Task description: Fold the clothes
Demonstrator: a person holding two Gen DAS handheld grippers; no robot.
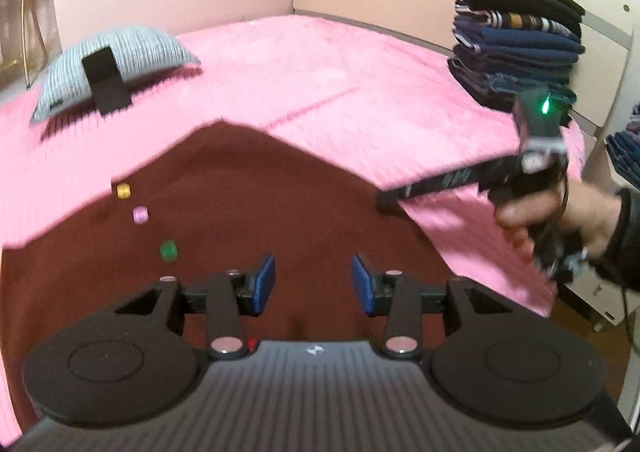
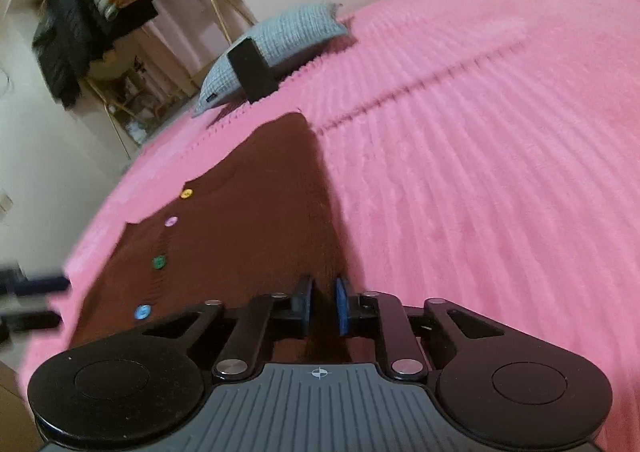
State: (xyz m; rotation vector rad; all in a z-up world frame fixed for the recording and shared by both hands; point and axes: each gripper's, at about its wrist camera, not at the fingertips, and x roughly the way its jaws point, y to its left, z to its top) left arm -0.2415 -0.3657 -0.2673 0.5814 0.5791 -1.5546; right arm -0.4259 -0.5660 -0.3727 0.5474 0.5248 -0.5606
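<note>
A dark brown cardigan (image 1: 248,212) with coloured buttons (image 1: 139,214) lies spread on a pink bed (image 1: 300,64), filling the lower centre of the left wrist view. The left claw (image 1: 313,281) hovers over its middle with jaws wide apart and nothing between them. In the right wrist view, the right claw (image 2: 323,306) sits at the lower centre, jaws narrowed onto a raised ridge along the cardigan's right edge. A grey pillow (image 1: 116,64) rests at upper left and a stack of folded clothes (image 1: 520,48) at upper right.
</note>
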